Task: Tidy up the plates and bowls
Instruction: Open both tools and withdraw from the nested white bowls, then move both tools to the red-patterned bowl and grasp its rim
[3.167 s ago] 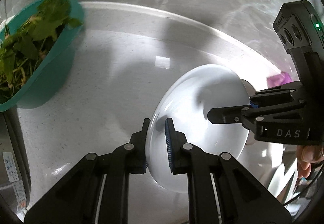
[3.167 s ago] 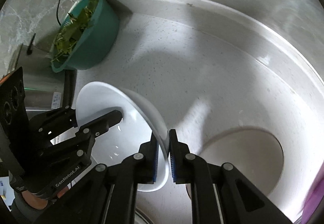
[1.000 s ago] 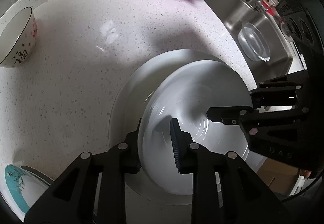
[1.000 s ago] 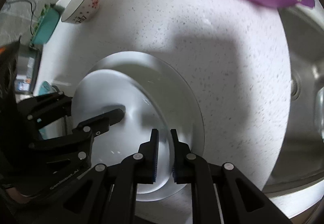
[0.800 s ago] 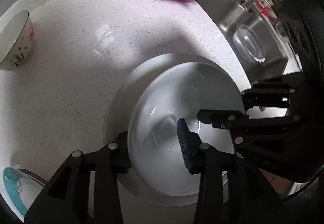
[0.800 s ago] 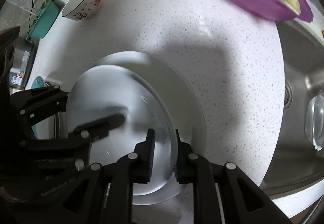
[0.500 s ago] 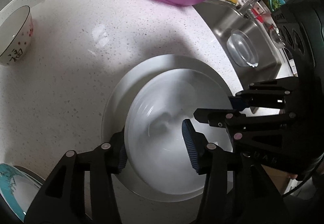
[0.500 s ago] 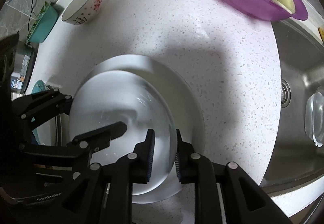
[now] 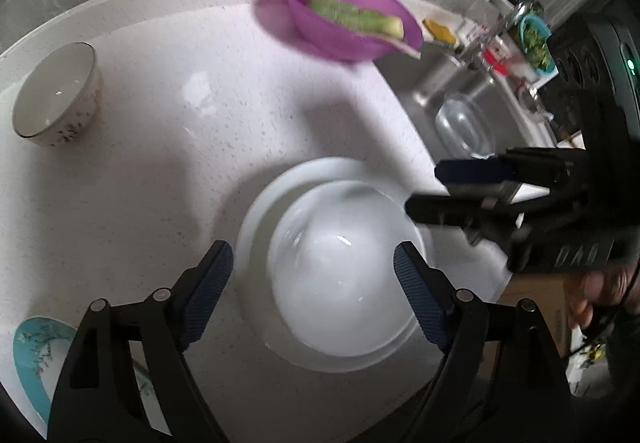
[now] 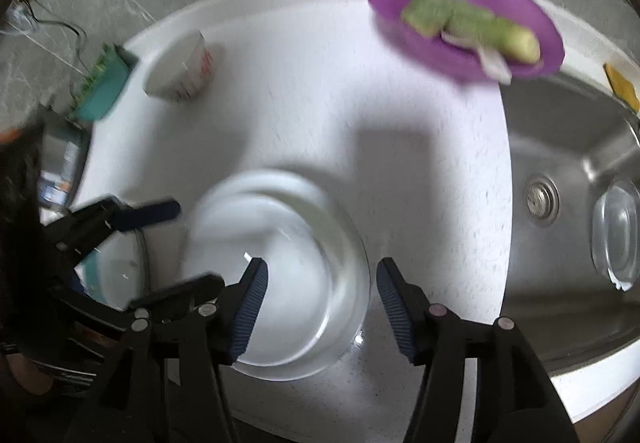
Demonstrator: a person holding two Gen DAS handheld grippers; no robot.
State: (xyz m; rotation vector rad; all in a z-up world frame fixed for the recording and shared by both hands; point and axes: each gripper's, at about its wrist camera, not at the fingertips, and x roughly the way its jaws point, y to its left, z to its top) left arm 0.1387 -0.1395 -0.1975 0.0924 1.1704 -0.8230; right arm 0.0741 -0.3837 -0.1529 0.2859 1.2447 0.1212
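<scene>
Jaws of the left gripper [image 9: 312, 289] are opening, its blue pads standing clear on either side of the smaller white plate [image 9: 340, 279], which is sitting stacked in the wider white plate [image 9: 256, 239] on the speckled white countertop [image 9: 160, 171] directly below. Jaws of the right gripper [image 10: 322, 303] are opening too, gripping nothing, hanging above the same stack's near rim.

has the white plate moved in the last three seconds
Yes. The white plate, earlier held in the air near the teal basin, now lies on another plate beside the sink.
</scene>
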